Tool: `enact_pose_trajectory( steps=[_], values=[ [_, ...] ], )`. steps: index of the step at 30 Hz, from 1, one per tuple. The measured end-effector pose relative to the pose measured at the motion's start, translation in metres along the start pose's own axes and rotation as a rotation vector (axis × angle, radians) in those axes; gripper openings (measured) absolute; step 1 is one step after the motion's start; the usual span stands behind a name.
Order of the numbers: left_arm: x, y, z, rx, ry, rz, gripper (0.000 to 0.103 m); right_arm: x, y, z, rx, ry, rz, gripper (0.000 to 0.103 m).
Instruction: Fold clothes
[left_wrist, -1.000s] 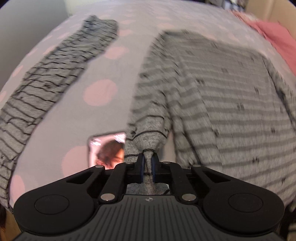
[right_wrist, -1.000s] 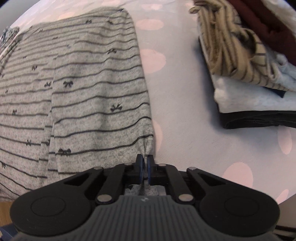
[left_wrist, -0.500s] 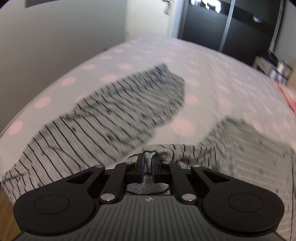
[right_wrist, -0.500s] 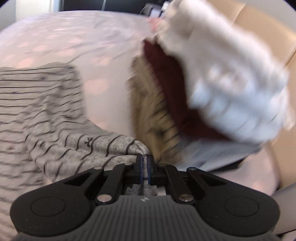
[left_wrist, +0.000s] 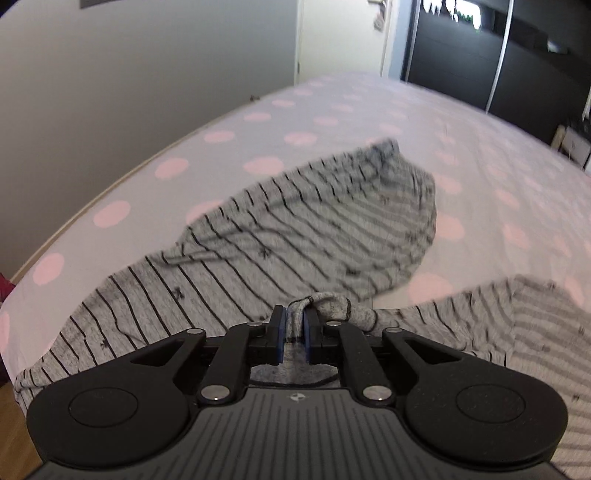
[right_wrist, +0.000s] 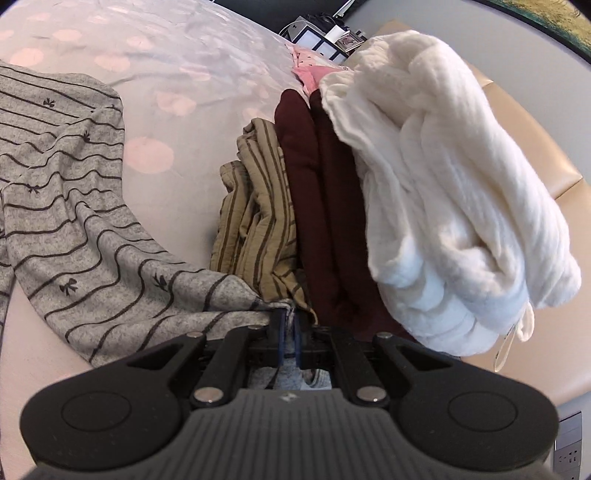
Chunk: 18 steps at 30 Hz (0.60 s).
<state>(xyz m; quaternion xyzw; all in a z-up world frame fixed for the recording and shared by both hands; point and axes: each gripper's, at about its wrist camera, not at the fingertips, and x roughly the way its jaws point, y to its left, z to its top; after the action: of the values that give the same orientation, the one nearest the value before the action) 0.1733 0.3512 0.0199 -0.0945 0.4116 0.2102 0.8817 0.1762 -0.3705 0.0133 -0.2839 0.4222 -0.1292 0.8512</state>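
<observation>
Pale bedding dotted with pink circles covers the bed in both views, with a grey wall and a white door behind it in the left wrist view, and dark wardrobe doors further right. Only that view shows a second grey striped garment lying loose and rumpled across the bedding, just beyond the left gripper. The left gripper's jaws are pinched tight on a bunched edge of the grey striped top, whose fabric runs off to the right and spreads flat on the bed there. The right wrist view shows what the left one does not: a stack of folded clothes at the bed's edge, with an olive striped piece, a dark maroon piece and a thick white knit piled against each other, a pink item behind them, and a tan padded headboard at the right. In that view the right gripper is clamped on another edge of the same grey striped top, here seen clearly with thin dark stripes and small bow prints; the cloth rises from the bed at the left up to the closed jaws, which sit right in front of the olive piece. Neither view shows the other gripper, nor a hand.
</observation>
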Motion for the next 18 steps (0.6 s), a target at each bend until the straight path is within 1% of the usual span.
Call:
enact_pose_trajectory(
  steps=[1,4,5,6,7,8,9,10,12,14,15,17,18],
  values=[
    [-0.002,-0.005,-0.002,0.026,-0.004,0.002,0.008,0.000,-0.001,0.000,0.010,-0.002,0.006,0.007],
    [-0.016,-0.021,-0.010,0.100,-0.039,0.010,0.020,-0.004,-0.004,-0.003,0.032,-0.012,0.021,0.008],
    [-0.024,-0.028,-0.013,0.124,-0.055,0.007,0.021,-0.008,-0.003,-0.005,0.033,-0.021,0.023,0.012],
    [-0.032,-0.035,-0.017,0.147,-0.069,-0.008,0.021,-0.013,-0.002,-0.007,0.028,-0.035,0.023,0.020],
    [-0.041,-0.044,-0.020,0.170,-0.080,-0.030,0.021,-0.019,0.001,-0.009,0.020,-0.056,0.027,0.026],
    [-0.050,-0.053,-0.026,0.190,-0.088,-0.056,0.022,-0.026,0.003,-0.010,0.012,-0.077,0.031,0.038],
    [-0.059,-0.063,-0.032,0.208,-0.093,-0.084,0.022,-0.032,0.006,-0.012,0.004,-0.098,0.035,0.043],
    [-0.068,-0.073,-0.039,0.227,-0.093,-0.116,0.023,-0.040,0.009,-0.013,-0.008,-0.121,0.029,0.051],
    [-0.084,-0.097,-0.056,0.270,-0.089,-0.184,0.023,-0.056,0.018,-0.017,-0.044,-0.170,0.028,0.053],
    [-0.098,-0.123,-0.077,0.329,-0.080,-0.257,0.025,-0.071,0.026,-0.023,-0.066,-0.204,0.055,0.053],
    [-0.105,-0.137,-0.088,0.366,-0.073,-0.294,0.026,-0.080,0.030,-0.027,-0.064,-0.216,0.089,0.051],
    [-0.115,-0.162,-0.113,0.453,-0.054,-0.351,0.026,-0.096,0.036,-0.036,-0.042,-0.218,0.203,0.048],
    [-0.118,-0.174,-0.127,0.497,-0.039,-0.371,0.026,-0.104,0.040,-0.043,-0.017,-0.206,0.273,0.042]
  ],
)
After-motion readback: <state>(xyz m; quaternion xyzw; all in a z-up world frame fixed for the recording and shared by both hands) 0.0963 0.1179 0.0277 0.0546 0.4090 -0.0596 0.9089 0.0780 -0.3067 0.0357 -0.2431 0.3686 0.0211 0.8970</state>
